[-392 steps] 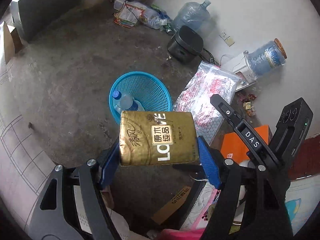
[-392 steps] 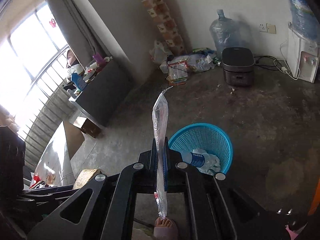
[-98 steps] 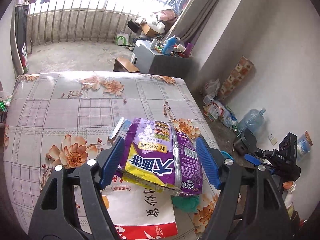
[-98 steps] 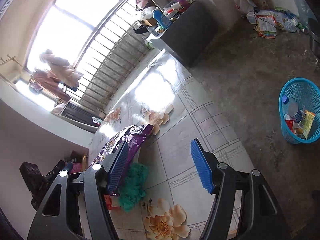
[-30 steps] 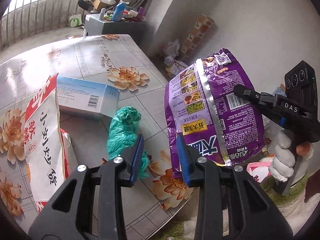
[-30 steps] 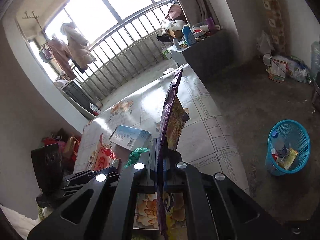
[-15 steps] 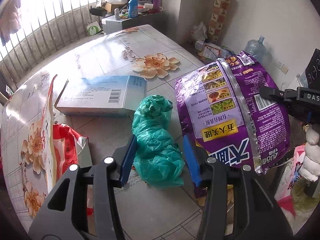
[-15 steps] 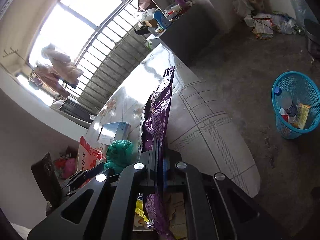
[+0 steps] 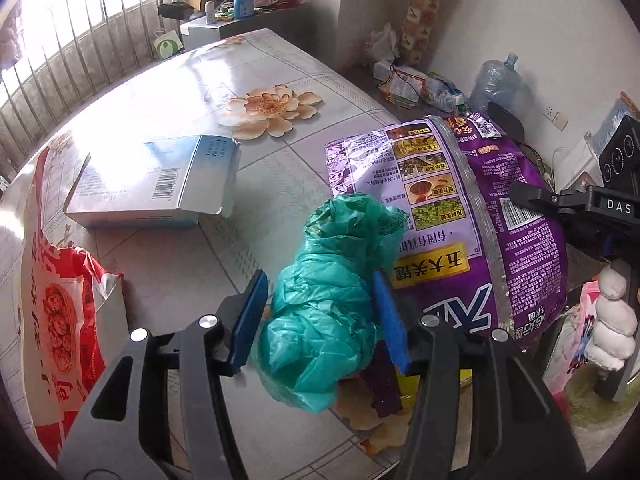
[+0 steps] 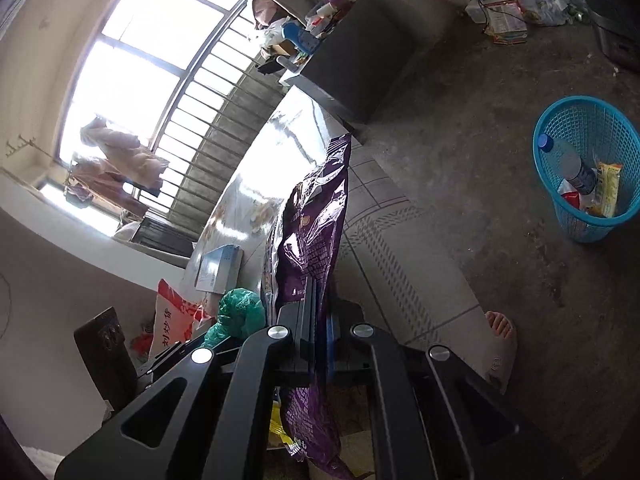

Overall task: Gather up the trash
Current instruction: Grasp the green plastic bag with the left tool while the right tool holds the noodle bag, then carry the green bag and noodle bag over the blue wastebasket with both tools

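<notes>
Crumpled green plastic bag (image 9: 328, 304) filling the gap between the left gripper (image 9: 320, 312) pads, purple snack bag (image 9: 472, 216) hanging close on its right, flattened blue box (image 9: 156, 180) and red-and-white sack (image 9: 52, 280) crowding the left, bare tabletop (image 9: 192, 84) beyond, open concrete floor (image 10: 480, 152) toward the blue basket (image 10: 624, 136)

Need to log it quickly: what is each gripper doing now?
Left gripper: open, jaws just widened around the green plastic bag.
Right gripper: shut on the purple snack bag.

between the left gripper's (image 9: 320, 320) blue pads: crinkled thin green plastic bag (image 9: 324, 320). beside it, glossy purple foil-like packet (image 9: 480, 216); ahead, smooth, probably paperboard box (image 9: 156, 184).
</notes>
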